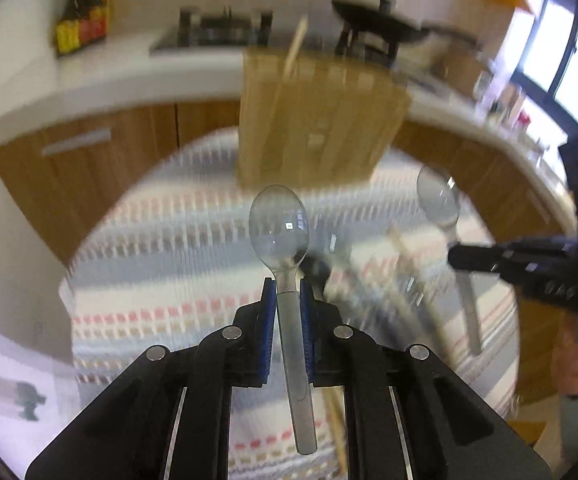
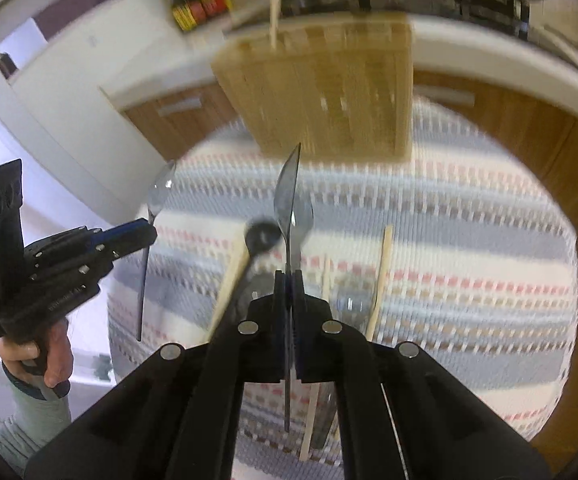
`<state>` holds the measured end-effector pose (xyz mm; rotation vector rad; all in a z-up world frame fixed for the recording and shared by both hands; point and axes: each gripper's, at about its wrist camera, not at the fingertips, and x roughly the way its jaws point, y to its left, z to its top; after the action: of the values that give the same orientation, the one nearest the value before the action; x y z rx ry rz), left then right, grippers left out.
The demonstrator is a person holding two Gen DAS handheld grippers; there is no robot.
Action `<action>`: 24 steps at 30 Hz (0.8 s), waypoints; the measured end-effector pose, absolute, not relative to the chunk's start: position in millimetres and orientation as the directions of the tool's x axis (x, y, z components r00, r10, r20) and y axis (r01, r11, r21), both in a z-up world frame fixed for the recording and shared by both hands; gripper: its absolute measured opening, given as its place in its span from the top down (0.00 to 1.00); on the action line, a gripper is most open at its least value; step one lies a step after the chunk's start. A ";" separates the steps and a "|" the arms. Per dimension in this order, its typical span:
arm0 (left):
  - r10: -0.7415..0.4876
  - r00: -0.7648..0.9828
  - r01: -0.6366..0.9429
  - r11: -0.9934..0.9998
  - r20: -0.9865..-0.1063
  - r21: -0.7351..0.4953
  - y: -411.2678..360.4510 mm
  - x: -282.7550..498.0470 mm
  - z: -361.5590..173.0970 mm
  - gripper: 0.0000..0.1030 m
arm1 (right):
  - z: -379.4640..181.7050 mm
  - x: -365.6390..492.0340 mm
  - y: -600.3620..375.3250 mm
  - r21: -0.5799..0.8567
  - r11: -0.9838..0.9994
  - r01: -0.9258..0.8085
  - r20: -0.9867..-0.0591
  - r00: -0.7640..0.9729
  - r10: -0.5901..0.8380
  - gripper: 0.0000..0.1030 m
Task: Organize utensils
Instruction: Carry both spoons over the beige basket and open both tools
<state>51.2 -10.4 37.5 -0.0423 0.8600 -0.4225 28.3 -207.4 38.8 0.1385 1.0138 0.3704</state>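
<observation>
Clear spoons [image 1: 279,224] [image 2: 291,204] gripped by both tools [image 1: 287,288] [image 2: 288,276], raised above cloth [image 1: 161,240]

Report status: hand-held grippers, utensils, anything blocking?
Left hand-held gripper shut on clear spoon. Right hand-held gripper shut on second clear spoon. Wooden holder ahead, path open; chopsticks on mat below.

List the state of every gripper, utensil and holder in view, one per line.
Left gripper: shut on a clear spoon.
Left spoon: held by its handle, bowl forward, off the table.
Right gripper: shut on a second clear spoon.
Right spoon: held edge-on, off the table.
Wooden holder: upright, one chopstick standing in it.
Loose chopsticks: lying on the striped cloth.
</observation>
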 end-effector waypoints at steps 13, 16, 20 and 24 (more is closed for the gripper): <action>-0.434 0.805 0.371 0.901 -0.406 -0.226 -23.3 107.3 140.4 0.90 | 137.4 68.0 -231.6 0.209 0.944 -0.256 -0.468 0.822 0.326 0.98; -0.437 0.818 0.376 0.899 -0.374 -0.226 -28.6 125.3 148.2 0.90 | 148.7 84.8 -237.5 0.178 0.959 -0.220 -0.408 0.871 0.275 0.98; -0.425 0.841 0.375 0.904 -0.334 -0.207 -36.2 149.9 152.6 0.90 | 155.3 114.0 -245.4 0.152 0.973 -0.172 -0.354 0.910 0.216 0.98; -0.404 0.863 0.360 0.913 -0.304 -0.193 -39.1 169.0 149.8 0.90 | 149.9 142.7 -252.4 0.132 0.983 -0.131 -0.327 0.930 0.168 0.98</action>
<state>169.0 -39.1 149.8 -0.1311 0.3462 -0.4016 142.8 -252.4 149.9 0.1092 0.3438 0.1534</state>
